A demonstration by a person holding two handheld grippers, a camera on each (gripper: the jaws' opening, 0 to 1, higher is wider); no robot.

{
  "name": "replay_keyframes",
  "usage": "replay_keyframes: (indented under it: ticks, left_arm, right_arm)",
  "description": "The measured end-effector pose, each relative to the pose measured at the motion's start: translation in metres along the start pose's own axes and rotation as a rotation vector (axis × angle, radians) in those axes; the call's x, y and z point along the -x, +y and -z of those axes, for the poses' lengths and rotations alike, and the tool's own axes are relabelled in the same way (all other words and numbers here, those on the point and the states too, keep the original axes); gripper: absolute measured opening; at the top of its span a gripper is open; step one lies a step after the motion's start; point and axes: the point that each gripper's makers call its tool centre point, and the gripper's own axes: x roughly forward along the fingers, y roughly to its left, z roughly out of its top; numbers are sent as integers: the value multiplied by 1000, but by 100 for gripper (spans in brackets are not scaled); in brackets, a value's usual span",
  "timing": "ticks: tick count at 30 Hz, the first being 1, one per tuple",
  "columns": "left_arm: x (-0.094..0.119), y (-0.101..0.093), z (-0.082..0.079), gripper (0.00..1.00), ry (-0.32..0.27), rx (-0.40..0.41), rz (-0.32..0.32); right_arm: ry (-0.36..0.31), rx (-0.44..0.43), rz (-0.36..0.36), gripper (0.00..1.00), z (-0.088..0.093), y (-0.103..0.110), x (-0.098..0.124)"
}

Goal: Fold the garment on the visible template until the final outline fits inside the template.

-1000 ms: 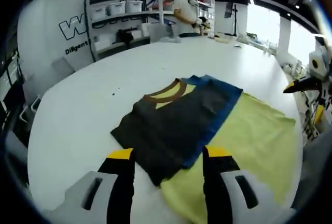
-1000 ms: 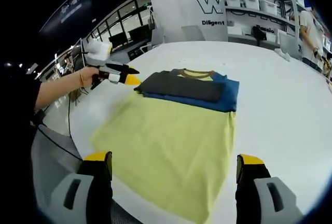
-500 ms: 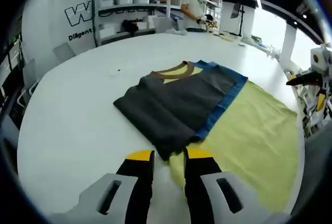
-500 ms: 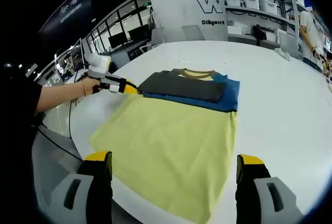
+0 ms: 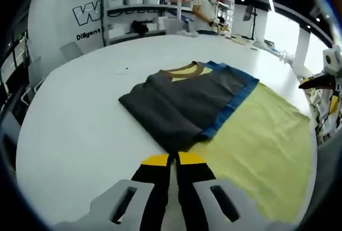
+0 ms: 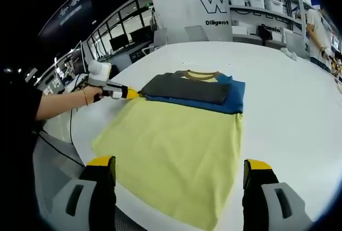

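— At the bottom of the left gripper view, what is the left hand-held gripper [image 5: 175, 160] doing?
— Its yellow-tipped jaws are pressed together right at the near corner of the garment [image 5: 184, 105], where the dark folded layer meets the yellow-green cloth. Whether any fabric sits between them I cannot tell.
— And the right hand-held gripper [image 6: 179, 172]?
— In the right gripper view its jaws stand spread wide, holding nothing, just short of the near hem of the yellow-green part.
— Where does the garment lie?
— Flat on the white surface [image 5: 80, 113]. The yellow-green body spreads out nearest the right hand-held gripper; beyond it a dark grey fold lies on a blue band, with a brown collar at the far end.
— Further off?
— A hand [image 6: 92, 93] grips the left tool at the garment's left corner. Behind, shelves [image 5: 140, 12] with white bins stand against a lettered wall, and a person [image 5: 206, 10] stands beside them.
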Motion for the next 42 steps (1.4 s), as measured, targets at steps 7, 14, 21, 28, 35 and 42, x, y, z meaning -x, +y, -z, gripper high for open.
replay_keyframes:
  ticks: [7, 14, 21, 28, 35, 42]
  left_arm:
    - [2, 3, 1, 2, 7, 14, -16]
    - [2, 6, 2, 1, 9, 18, -26]
    - [12, 28, 9, 2, 32, 41, -49]
    - [24, 48, 18, 2, 59, 37, -83]
    - [34, 65, 26, 2, 75, 25, -120]
    - [40, 77, 30, 2, 70, 48, -144]
  right_arm:
    - [1, 1, -6, 99, 0, 3, -1]
    - [3, -3, -10, 99, 1, 5, -1]
    - [8, -13, -18, 99, 6, 9, -2]
    - [12, -17, -29, 98, 9, 14, -5]
    - [22, -12, -44, 98, 11, 19, -9]
    - [20, -10, -50, 98, 10, 20, -10]
